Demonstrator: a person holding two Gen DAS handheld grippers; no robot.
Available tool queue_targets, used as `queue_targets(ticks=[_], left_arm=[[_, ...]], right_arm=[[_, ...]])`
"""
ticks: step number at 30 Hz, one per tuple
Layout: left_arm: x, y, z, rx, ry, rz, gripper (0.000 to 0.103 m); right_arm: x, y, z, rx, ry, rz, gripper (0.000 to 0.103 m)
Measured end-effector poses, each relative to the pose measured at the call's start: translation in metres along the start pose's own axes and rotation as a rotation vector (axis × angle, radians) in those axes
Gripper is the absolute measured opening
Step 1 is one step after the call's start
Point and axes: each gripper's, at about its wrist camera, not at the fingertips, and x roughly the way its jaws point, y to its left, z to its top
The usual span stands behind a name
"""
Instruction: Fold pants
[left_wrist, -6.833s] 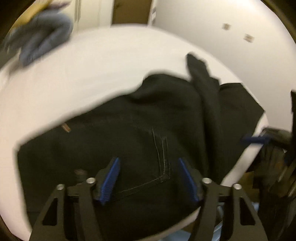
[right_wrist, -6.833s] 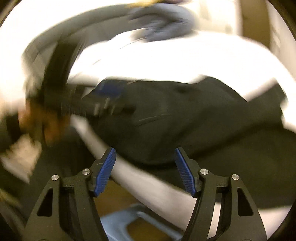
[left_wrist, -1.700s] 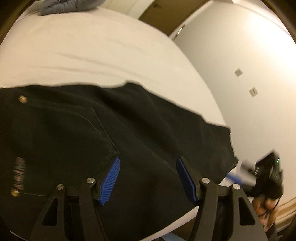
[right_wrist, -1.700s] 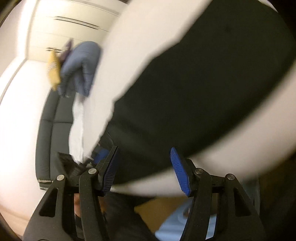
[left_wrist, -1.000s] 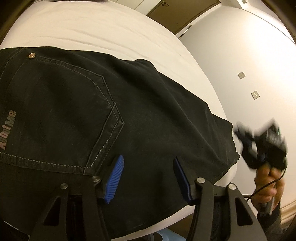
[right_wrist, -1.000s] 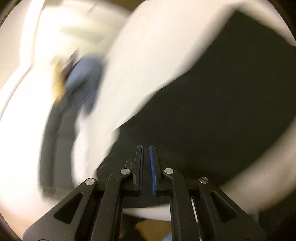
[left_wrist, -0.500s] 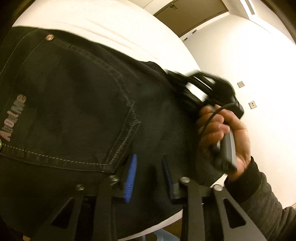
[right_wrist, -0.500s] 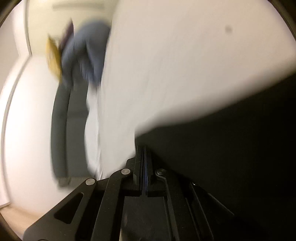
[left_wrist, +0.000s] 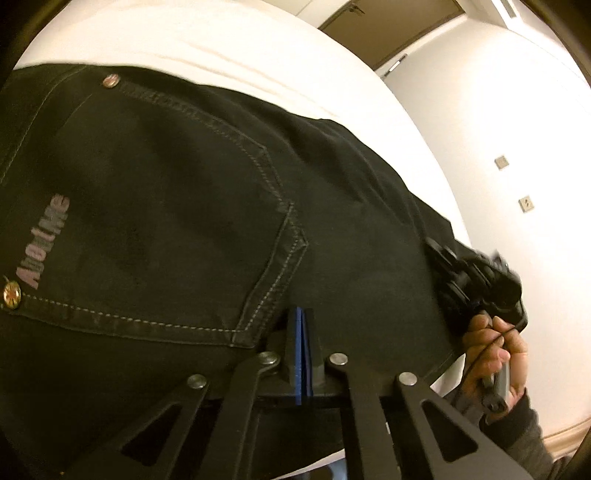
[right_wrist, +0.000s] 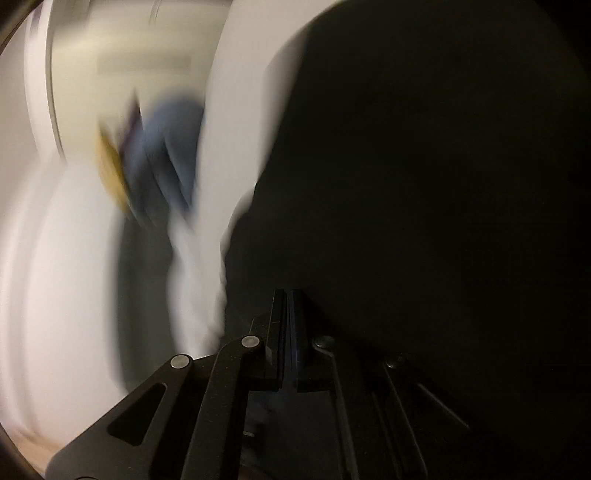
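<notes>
Black denim pants lie folded on a white round table, back pocket and a grey logo facing up. My left gripper is shut, its tips pressed on the cloth near the pocket's lower corner; whether it pinches cloth I cannot tell. My right gripper shows in the left wrist view at the pants' right edge, held by a hand. In the blurred right wrist view the right gripper is shut at the edge of the black pants, which fill the right side.
A blue-grey garment with something yellow lies far off at the table's edge, blurred. A white wall with two sockets is at the right. A brown door stands beyond the table.
My left gripper has closed fully from nearly open. My right gripper, closed a second ago, has moved back to the pants' right edge and is moving fast.
</notes>
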Motion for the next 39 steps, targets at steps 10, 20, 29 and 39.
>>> queue_targets(ticks=[10, 20, 29, 39], left_arm=[[0.002, -0.001, -0.005, -0.002, -0.007, 0.014, 0.005], [0.008, -0.015, 0.003, 0.006, -0.003, 0.060, 0.005], [-0.007, -0.049, 0.007, 0.108, -0.018, 0.105, 0.005], [0.039, -0.083, 0.060, 0.211, -0.027, 0.039, 0.023]], right_arm=[[-0.264, -0.048, 0.074, 0.158, -0.749, -0.285, 0.008], [-0.067, 0.072, 0.081, -0.203, -0.218, -0.038, 0.010], [-0.116, 0.001, 0.134, 0.035, -0.562, -0.204, 0.004], [-0.053, 0.055, 0.048, -0.157, -0.218, -0.058, 0.063]])
